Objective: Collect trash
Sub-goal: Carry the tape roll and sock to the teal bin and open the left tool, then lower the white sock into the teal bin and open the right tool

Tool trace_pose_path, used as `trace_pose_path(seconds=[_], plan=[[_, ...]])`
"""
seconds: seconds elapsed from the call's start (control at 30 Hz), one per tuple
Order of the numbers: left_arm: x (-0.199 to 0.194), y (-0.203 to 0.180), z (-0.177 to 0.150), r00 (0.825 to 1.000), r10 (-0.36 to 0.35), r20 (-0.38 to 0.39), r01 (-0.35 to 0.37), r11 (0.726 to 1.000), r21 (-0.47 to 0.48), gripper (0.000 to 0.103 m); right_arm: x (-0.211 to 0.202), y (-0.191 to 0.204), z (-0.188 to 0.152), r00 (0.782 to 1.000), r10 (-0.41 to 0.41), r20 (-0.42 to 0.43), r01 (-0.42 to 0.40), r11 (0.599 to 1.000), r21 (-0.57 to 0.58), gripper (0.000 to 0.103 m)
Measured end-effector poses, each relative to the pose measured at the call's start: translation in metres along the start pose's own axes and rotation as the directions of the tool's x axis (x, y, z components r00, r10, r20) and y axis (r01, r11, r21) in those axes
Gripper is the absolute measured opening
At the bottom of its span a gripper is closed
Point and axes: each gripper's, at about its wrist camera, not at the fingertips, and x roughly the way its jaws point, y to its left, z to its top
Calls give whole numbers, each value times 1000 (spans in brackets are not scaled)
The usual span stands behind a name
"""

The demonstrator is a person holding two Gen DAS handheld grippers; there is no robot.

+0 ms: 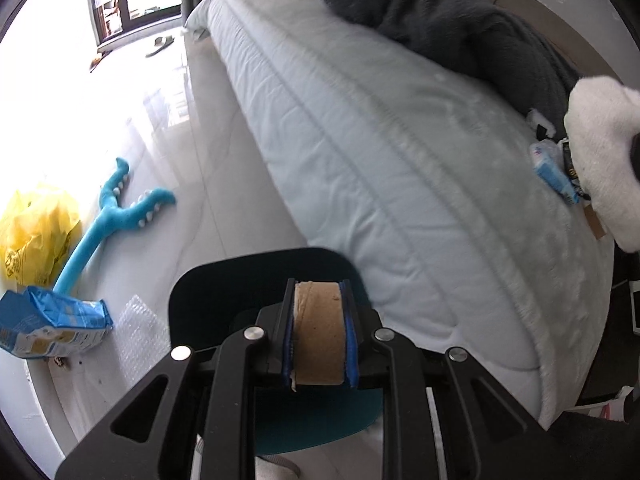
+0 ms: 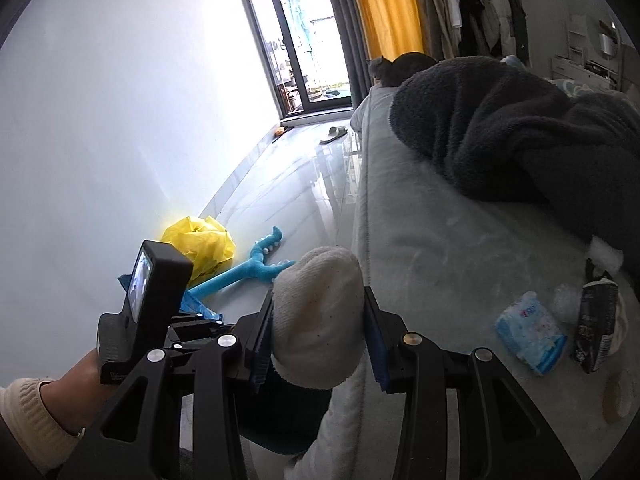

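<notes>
My left gripper [image 1: 319,334] is shut on a brown cardboard tube [image 1: 319,340] and holds it above a dark teal bin [image 1: 208,292] beside the bed. My right gripper [image 2: 318,334] is shut on a white sock [image 2: 320,316] at the bed's near edge; the sock also shows in the left wrist view [image 1: 600,148]. On the bed [image 2: 440,248] lie a blue tissue pack [image 2: 530,332], a black snack wrapper [image 2: 596,324] and a tape roll [image 2: 618,396]. The left gripper's body [image 2: 156,292] stands to the left of the sock.
A yellow plastic bag [image 1: 36,228], a blue plush toy [image 1: 116,216], a blue package [image 1: 52,328] and bubble wrap [image 1: 140,332] lie on the floor. A dark blanket [image 2: 520,132] covers the bed's far side. A cat [image 2: 382,70] and a slipper [image 2: 336,133] are far off.
</notes>
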Motion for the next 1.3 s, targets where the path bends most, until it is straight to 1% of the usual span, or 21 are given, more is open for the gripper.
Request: trace_pose_path(seconds=[0.03, 0.17, 0.3, 0.37, 0.47, 0.53, 0.57, 0.63, 0.77, 0.83, 0.97, 1.17, 1.23, 1.27, 1.3], plan=[[1, 4, -3, 1000, 6, -9, -6, 1000, -3, 22, 3, 4, 0, 1000, 10, -8, -10, 1000, -4, 41], [14, 22, -14, 998, -10, -63, 8, 999, -38, 22, 24, 25, 1, 998, 39, -45, -40, 999, -22, 41], [22, 37, -24, 994, -7, -110, 0, 998, -67, 22, 40, 36, 1, 996, 51, -70, -52, 998, -18, 41], [22, 46, -28, 992, -3, -129, -7, 997, -80, 22, 44, 36, 1, 995, 55, -84, -55, 998, -7, 41], [18, 55, -31, 992, 2, -127, -14, 996, -93, 23, 56, 38, -1, 992, 51, -112, -52, 999, -2, 41], [13, 60, -33, 994, 5, -113, -15, 996, -91, 31, 67, 36, -2, 990, 42, -136, -43, 999, -2, 41], [9, 61, -33, 995, 3, -104, -12, 996, -89, 33, 72, 35, -4, 988, 37, -149, -37, 999, -2, 41], [3, 65, -34, 996, -4, -85, -4, 996, -89, 43, 82, 33, -8, 984, 30, -175, -30, 1000, 1, 41], [-13, 70, -31, 1000, -11, -27, 8, 997, -79, 48, 101, 31, -13, 976, 25, -216, -22, 1000, 17, 41], [-23, 72, -29, 1000, -3, 23, 4, 997, -74, 55, 108, 32, -16, 973, 21, -231, -17, 1000, 18, 41], [-40, 78, -27, 994, 14, 107, -6, 998, -68, 58, 126, 35, -25, 962, 9, -274, -6, 1000, 12, 41], [-61, 85, -26, 975, 68, 211, -53, 996, -77, 59, 151, 44, -37, 945, 14, -327, -11, 1000, 10, 41], [-71, 86, -25, 962, 81, 262, -65, 995, -71, 59, 160, 48, -40, 938, 10, -345, -10, 1000, 1, 41], [-77, 85, -25, 952, 88, 293, -71, 995, -67, 59, 163, 50, -42, 936, 8, -353, -10, 1000, -3, 41], [-81, 87, -25, 947, 90, 310, -72, 995, -68, 59, 168, 52, -44, 932, 7, -362, -10, 1000, -6, 41]])
